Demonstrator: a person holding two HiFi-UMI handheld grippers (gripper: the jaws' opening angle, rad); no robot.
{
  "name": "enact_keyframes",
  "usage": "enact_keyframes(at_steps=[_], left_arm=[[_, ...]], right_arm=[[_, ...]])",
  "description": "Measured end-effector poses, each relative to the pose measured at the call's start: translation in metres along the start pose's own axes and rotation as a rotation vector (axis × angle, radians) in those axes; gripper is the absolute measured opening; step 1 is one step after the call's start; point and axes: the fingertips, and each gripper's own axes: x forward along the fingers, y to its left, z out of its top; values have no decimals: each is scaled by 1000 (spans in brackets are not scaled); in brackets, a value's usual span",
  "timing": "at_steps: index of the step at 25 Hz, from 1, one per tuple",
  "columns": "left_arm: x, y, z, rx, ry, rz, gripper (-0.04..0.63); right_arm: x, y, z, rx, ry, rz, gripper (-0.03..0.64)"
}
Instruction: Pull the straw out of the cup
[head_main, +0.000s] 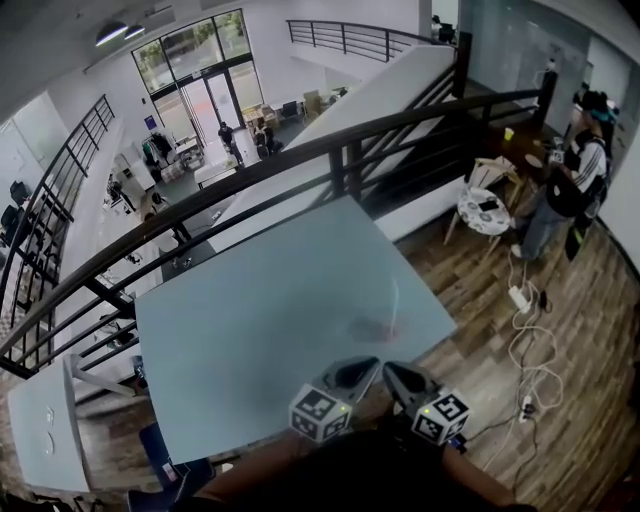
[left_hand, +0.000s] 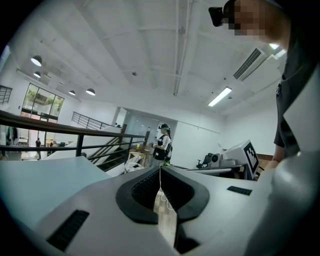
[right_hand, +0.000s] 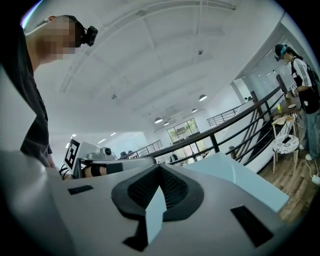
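Note:
A clear cup (head_main: 374, 326) stands on the pale blue table (head_main: 260, 310) near its right front corner, with a thin pale straw (head_main: 396, 300) rising from it. Both grippers hover side by side just off the table's near edge, tips towards the cup and short of it. My left gripper (head_main: 370, 364) is shut with nothing in it, and its jaws meet in the left gripper view (left_hand: 160, 170). My right gripper (head_main: 391, 369) is also shut and holds nothing, its jaws touching in the right gripper view (right_hand: 160, 167). The cup does not show in either gripper view.
A black railing (head_main: 330, 150) runs along the table's far side above a drop to a lower floor. A person (head_main: 570, 185) stands at the back right beside a small round white table (head_main: 484, 211). Cables (head_main: 530, 350) lie on the wooden floor to the right.

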Motion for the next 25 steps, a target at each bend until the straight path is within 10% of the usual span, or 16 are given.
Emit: enact_keyframes(at_steps=[25], left_arm=[[141, 52, 43, -67, -85, 303, 14]], right_arm=[[29, -150, 71, -11, 110, 269, 12]])
